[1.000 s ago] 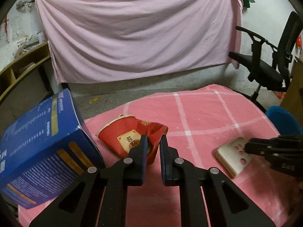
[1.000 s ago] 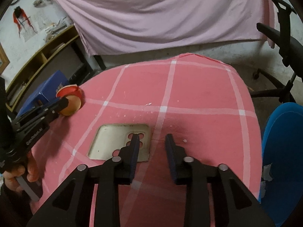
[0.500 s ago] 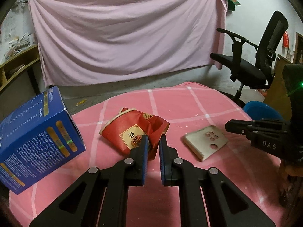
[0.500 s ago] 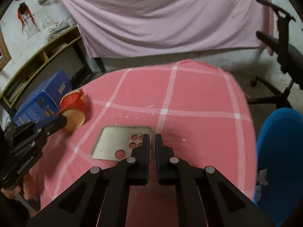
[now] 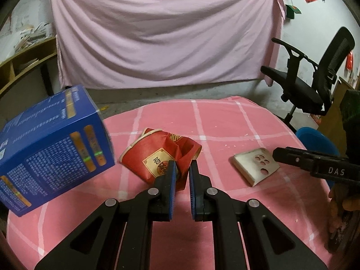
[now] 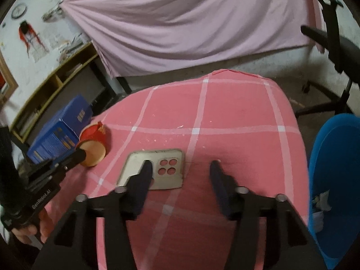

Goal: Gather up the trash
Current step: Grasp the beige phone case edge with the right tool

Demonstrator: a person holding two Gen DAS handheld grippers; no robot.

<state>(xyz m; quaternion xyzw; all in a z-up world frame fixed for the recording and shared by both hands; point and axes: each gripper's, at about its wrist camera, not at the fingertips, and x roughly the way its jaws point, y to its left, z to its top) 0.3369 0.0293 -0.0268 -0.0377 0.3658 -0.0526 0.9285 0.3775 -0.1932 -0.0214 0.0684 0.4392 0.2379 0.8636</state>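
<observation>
A crushed red paper cup (image 5: 157, 157) lies on its side on the pink checked tablecloth (image 5: 225, 123). My left gripper (image 5: 181, 175) is shut on its crumpled rim. In the right wrist view, the same cup (image 6: 94, 135) shows its open mouth with the left gripper's tip at it. A beige phone case (image 6: 171, 178) with round camera holes lies flat under my right gripper (image 6: 181, 168). That gripper's jaws are opening and nothing is pinched between them. One fingertip overlaps the case. The case (image 5: 256, 164) sits right of the cup.
A blue printed box (image 5: 51, 153) stands tilted at the table's left edge, close to the cup. A blue bin (image 6: 335, 168) stands beside the table on the right. A black office chair (image 5: 315, 78) and a hanging pink sheet are beyond; a wooden shelf (image 6: 51, 85) is at left.
My right gripper's jaws closed fully over the phone case, then spread wide. The left gripper kept its hold on the cup and shifted slightly.
</observation>
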